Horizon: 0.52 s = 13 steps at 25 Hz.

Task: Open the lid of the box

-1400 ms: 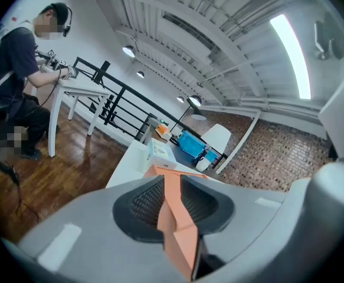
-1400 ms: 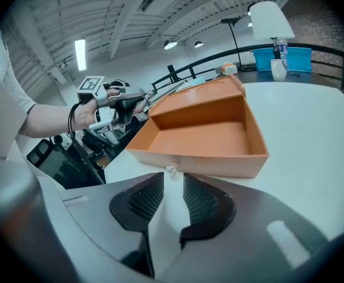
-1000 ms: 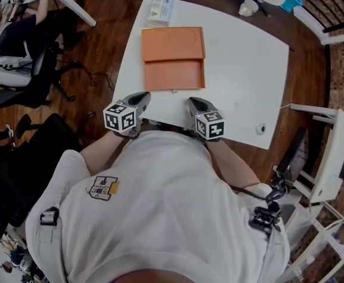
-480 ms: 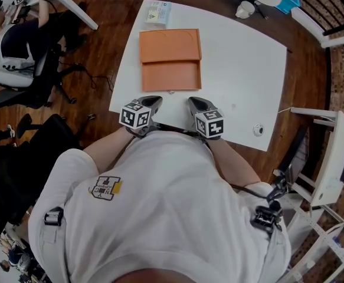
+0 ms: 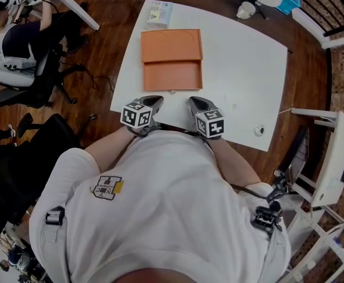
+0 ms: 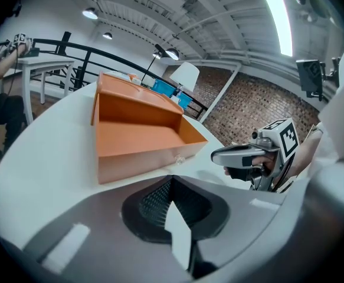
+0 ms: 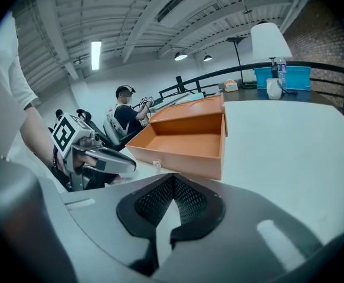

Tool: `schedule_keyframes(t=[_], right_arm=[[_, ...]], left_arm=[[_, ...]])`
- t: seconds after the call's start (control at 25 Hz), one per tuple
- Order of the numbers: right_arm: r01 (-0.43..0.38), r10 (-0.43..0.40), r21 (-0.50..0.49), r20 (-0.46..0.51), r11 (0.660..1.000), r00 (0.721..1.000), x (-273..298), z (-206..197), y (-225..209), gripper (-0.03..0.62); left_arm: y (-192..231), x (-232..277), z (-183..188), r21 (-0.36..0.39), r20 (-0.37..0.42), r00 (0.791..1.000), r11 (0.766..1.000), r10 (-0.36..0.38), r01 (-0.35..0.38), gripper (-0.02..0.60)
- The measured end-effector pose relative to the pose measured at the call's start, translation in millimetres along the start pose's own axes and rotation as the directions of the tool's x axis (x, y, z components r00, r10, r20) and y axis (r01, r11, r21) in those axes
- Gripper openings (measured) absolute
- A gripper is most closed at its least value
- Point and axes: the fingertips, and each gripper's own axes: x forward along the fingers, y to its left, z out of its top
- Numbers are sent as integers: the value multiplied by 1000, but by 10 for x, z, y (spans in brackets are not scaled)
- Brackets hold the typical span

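Observation:
An orange box lies open on the white table, its lid folded flat behind the tray. The tray looks empty in the left gripper view and the right gripper view. A small clasp shows on its front wall. My left gripper sits at the table's near edge, just short of the box's front left. It is shut with nothing between its jaws. My right gripper rests beside it, short of the box's front right, also shut on nothing.
A small pale packet lies behind the lid at the table's far edge. A white cup stands at the far right, and a small round object near the right front edge. A seated person and dark chairs are to the left.
My left gripper has moved right, closer to the right gripper and the box's front. The right gripper has stayed put. The box is unchanged.

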Motion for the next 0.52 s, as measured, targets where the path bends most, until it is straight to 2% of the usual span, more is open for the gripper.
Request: schedule_keyframes(t=[0.52], right_arm=[[10, -10, -3, 1, 1000, 1000, -22, -4, 21, -2]], left_arm=[[16, -8, 4, -6, 7, 1000, 1000, 3, -3, 0]])
